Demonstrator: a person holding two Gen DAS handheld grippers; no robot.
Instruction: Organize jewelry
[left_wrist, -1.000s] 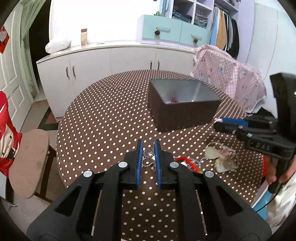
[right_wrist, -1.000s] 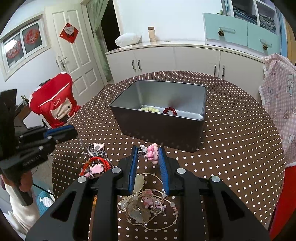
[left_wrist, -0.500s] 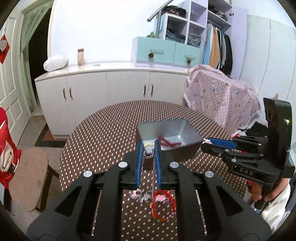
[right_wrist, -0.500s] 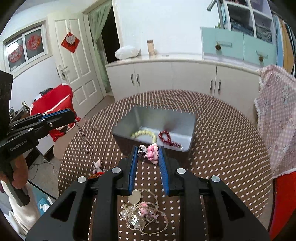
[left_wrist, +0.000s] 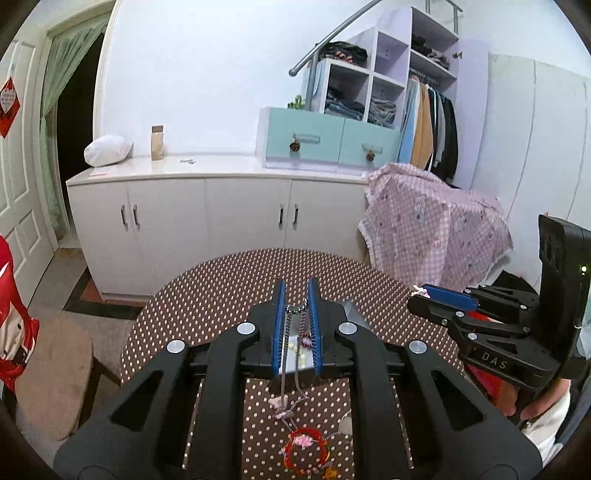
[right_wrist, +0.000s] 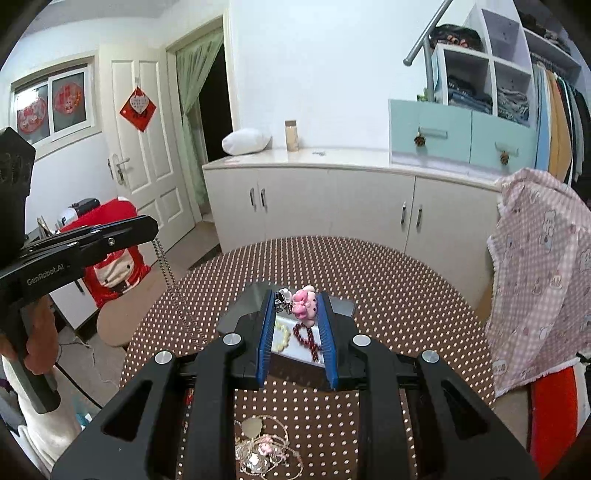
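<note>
**Both grippers loaded above the spotted table**

Brown polka-dot tablecloth (right_wrist: 406, 280) fills the lower frame. Left gripper (left_wrist: 296, 308) pinches a silver metal chain (left_wrist: 295, 309) dangling down at lower centre; right gripper (right_wrist: 297, 306) clamps a pink bow charm (right_wrist: 303, 303) above the grey metal box (right_wrist: 341, 304).

A home bedroom: open wardrobe (left_wrist: 430, 122) of hanging clothes, white cupboards (left_wrist: 207, 225), pillow (left_wrist: 107, 149), polka-dot round worktop (left_wrist: 221, 288).
</note>
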